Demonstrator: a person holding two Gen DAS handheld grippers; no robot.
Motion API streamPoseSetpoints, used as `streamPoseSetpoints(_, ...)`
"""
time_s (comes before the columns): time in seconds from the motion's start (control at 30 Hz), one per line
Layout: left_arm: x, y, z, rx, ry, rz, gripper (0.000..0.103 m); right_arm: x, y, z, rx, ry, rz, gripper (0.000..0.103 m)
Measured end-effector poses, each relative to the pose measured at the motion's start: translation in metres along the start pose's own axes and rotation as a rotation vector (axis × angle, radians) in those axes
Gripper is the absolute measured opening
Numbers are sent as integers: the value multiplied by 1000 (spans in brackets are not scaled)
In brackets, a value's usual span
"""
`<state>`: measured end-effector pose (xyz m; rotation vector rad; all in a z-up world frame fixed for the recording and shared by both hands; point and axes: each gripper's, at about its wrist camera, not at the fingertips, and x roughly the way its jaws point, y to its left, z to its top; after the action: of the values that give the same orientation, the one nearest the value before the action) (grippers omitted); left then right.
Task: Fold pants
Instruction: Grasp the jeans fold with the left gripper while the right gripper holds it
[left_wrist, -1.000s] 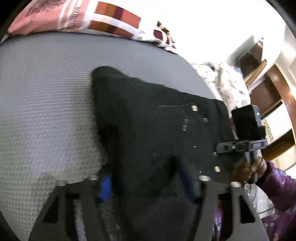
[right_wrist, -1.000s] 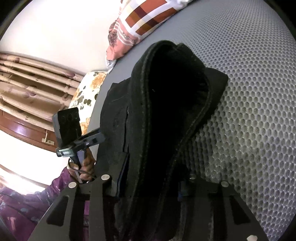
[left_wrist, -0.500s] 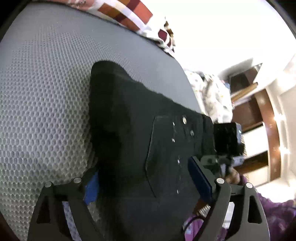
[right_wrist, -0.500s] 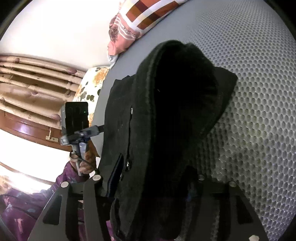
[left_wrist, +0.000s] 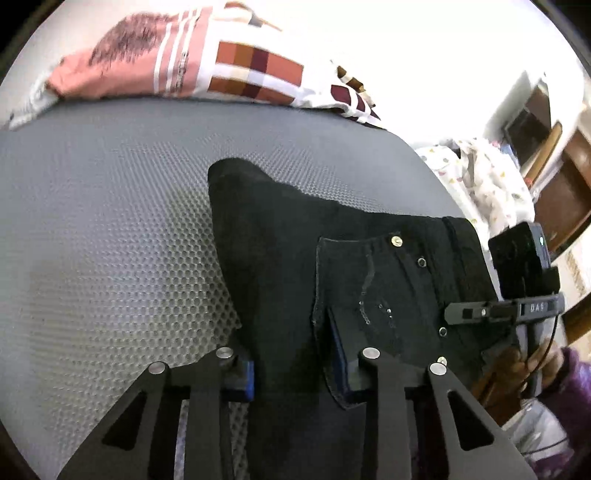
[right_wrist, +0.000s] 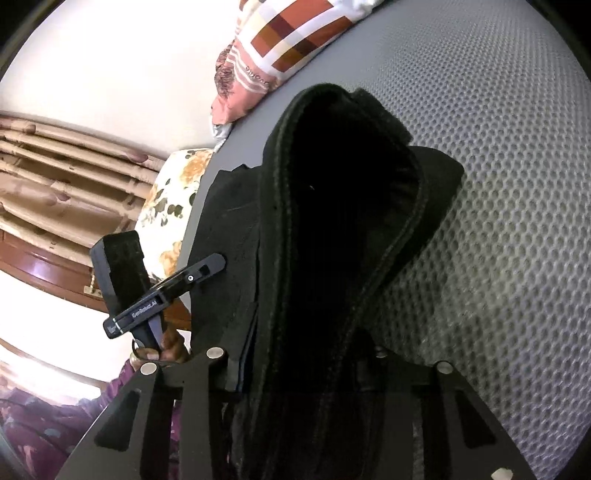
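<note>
Black pants (left_wrist: 332, 240) lie folded on a grey mesh mattress (left_wrist: 110, 221), with a back pocket and metal studs facing up. My left gripper (left_wrist: 291, 369) has its jaws closing, and its blue pads press the near edge of the fabric from both sides. In the right wrist view the pants (right_wrist: 332, 184) show as a thick doubled roll rising from my right gripper (right_wrist: 306, 369). Its jaws are closing too, and the bundle fills the gap between them and hides the pads. A person's hand (left_wrist: 532, 362) holds the right tool at the waistband side.
A pink and checked pillow (left_wrist: 221, 66) lies at the far end of the mattress. A floral cloth (left_wrist: 480, 173) and brown wooden furniture (left_wrist: 561, 192) stand past its right side. Beige curtains (right_wrist: 55, 166) and a flowered cushion (right_wrist: 173, 192) are on the other side.
The left jaws spread wide half a second ago and have since come together on the near edge of the pants, with the view lifted slightly. The right gripper has stayed in place on the bundle.
</note>
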<state>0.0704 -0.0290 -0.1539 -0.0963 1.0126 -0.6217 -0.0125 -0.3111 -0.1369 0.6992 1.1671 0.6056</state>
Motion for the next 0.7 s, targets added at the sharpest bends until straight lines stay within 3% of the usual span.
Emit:
streamPoseSetpoints(0.13, -11, -6, -3, 49, -12, 48, 31, 6, 3, -4, 14, -15, 26, 36)
streamPoseSetpoints(0.7, -47, 16, -11, 57, -38, 134, 30, 47, 38, -1, -14, -5, 67, 36)
